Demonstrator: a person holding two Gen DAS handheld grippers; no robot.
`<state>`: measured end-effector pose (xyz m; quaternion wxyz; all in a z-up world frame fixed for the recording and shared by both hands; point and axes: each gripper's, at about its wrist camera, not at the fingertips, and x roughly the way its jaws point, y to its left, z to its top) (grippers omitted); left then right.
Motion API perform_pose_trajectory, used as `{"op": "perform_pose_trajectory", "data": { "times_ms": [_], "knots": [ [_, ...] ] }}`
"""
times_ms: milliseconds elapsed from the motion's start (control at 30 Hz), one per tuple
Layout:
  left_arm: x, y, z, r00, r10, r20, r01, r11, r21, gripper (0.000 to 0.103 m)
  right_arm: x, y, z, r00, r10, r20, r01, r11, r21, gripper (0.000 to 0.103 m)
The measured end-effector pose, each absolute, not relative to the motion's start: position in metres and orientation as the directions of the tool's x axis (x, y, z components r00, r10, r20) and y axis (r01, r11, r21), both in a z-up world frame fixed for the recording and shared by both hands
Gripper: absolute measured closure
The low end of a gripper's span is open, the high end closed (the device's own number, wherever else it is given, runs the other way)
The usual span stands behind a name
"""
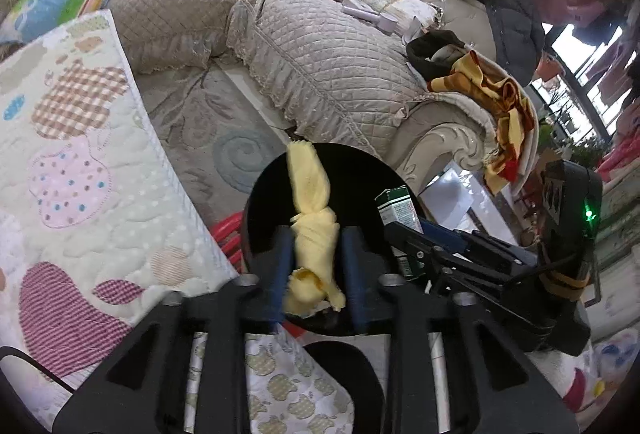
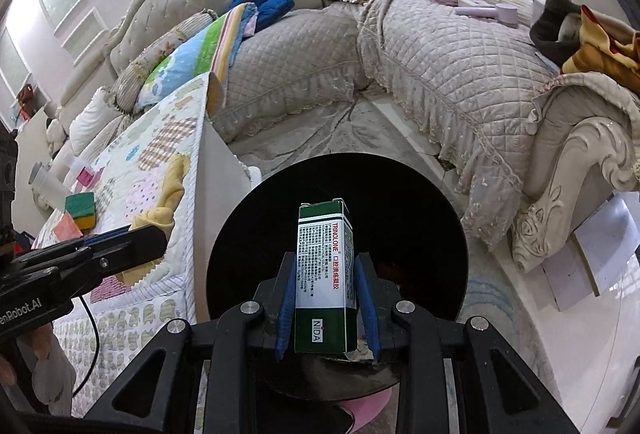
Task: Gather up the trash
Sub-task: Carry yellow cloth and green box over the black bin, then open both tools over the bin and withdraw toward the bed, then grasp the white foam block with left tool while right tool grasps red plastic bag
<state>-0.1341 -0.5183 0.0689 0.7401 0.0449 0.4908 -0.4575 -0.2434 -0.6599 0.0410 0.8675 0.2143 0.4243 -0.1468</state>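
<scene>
Left wrist view: the left gripper point(image 1: 314, 262) points down over the black bin point(image 1: 264, 194); a twisted yellow cloth point(image 1: 312, 226) lies between the blue pads point(image 1: 282, 266); the jaws stand slightly apart and the cloth appears loose between them, not pinched; the cloth's upper end reaches to the bin's far rim; the right gripper point(image 1: 404, 234) enters from the right, carrying a green-and-white carton point(image 1: 396, 212) above the bin's right side; a patchwork quilt point(image 1: 80, 162) lies left of the bin; a quilted sofa point(image 1: 320, 46) stands behind.

Right wrist view: the right gripper point(image 2: 326, 298) is clamped on the green-and-white carton point(image 2: 326, 274); both blue pads point(image 2: 286, 298) press its long sides; the carton stands upright over the black bin point(image 2: 432, 214); the left gripper point(image 2: 152, 230) shows at the left edge with the yellow cloth point(image 2: 168, 202) at its tip, above the patchwork quilt point(image 2: 152, 154).
</scene>
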Motion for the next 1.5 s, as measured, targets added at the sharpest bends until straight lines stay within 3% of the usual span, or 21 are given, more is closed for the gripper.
{"op": "perform_pose_trajectory", "data": {
  "times_ms": [33,67,100,833,1500],
  "knots": [
    [-0.133,-0.517,0.068,0.094,-0.636,-0.766,0.716,0.578,-0.392,0.053,-0.243,-0.661,0.04,0.592,-0.079,-0.802,0.443,0.863,0.242,0.072],
    [-0.133,-0.515,0.068,0.094,-0.64,-0.763,0.711,0.579,-0.399,0.053,-0.243,-0.661,0.04,0.589,-0.083,-0.804,0.448,0.862,0.239,0.063],
    [-0.132,-0.514,0.069,0.097,-0.638,-0.764,0.711,0.582,-0.396,0.053,-0.243,-0.662,0.039,0.589,-0.081,-0.804,0.449,0.86,0.242,0.06],
    [-0.118,-0.417,0.077,0.292,-0.521,-0.802,0.63,0.736,-0.248,0.053,-0.209,-0.602,0.043,0.589,0.019,-0.808,0.328,0.908,0.261,0.06],
    [-0.071,-0.193,0.077,0.457,-0.338,-0.822,0.353,0.918,-0.181,0.052,-0.121,-0.443,0.036,0.521,0.228,-0.822,-0.002,0.964,0.267,0.06]
  ]
}}
